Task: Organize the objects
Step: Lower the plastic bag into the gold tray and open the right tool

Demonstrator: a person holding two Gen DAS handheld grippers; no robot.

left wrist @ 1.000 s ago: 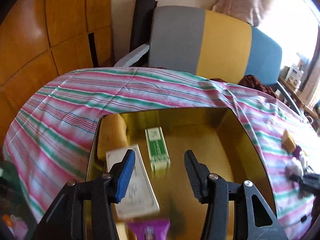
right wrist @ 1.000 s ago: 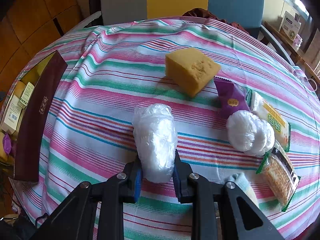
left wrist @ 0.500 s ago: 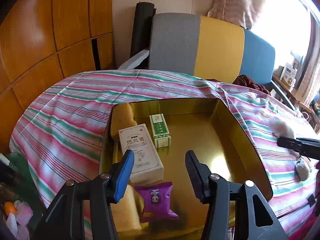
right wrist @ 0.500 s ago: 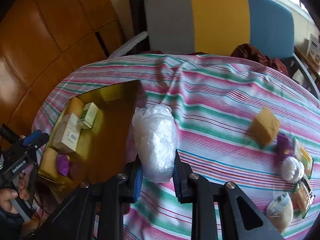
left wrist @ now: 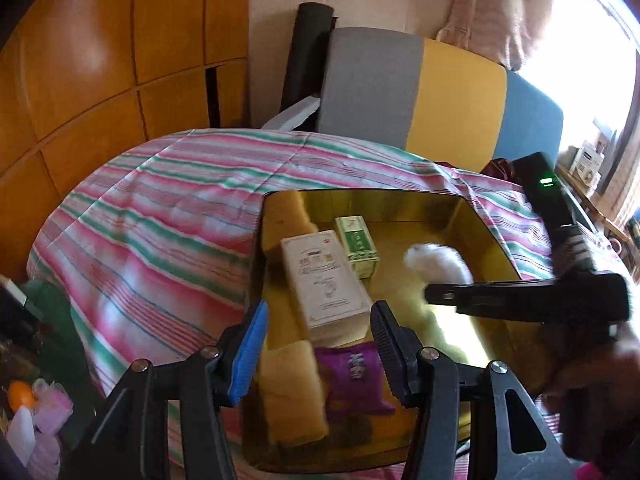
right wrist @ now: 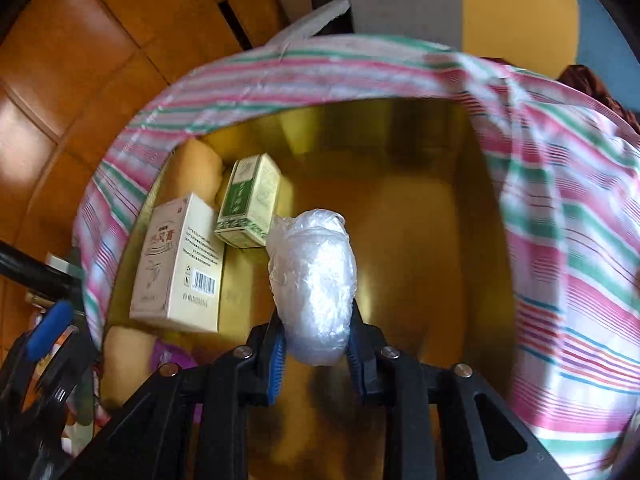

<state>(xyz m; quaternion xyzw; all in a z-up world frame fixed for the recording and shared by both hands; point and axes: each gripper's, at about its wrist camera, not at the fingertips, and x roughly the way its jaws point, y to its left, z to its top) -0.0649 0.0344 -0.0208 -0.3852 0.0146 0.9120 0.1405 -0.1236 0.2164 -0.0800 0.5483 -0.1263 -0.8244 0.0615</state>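
Room: wood-panelled wall (left wrist: 100,60) on the left, and a grey, yellow and blue seat back (left wrist: 420,96) behind the counter.
Counter: covered by a pink, green and white striped cloth (left wrist: 160,216) that carries a gold-lined tray (left wrist: 400,200).
Tray contents: a tall cream box (left wrist: 324,280) lies flat with a small green box (left wrist: 357,246) just beside it; yellow sponges sit at the tray's far left corner (left wrist: 282,216) and near left corner (left wrist: 292,388); a purple packet (left wrist: 354,376) lies beside the near sponge.
Right tongs (right wrist: 316,346): closed around a white plastic-wrapped bundle (right wrist: 314,280), pinched at its lower end, held over the tray's open gold floor, just right of the two boxes.
Bundle seen from the left camera: white and blurred (left wrist: 438,262), at the tip of the dark right tongs (left wrist: 430,294) reaching in from the right, above the tray.
Left tongs (left wrist: 318,340): spread apart with nothing between them, hovering over the near edge of the tray above the purple packet and the end of the cream box.
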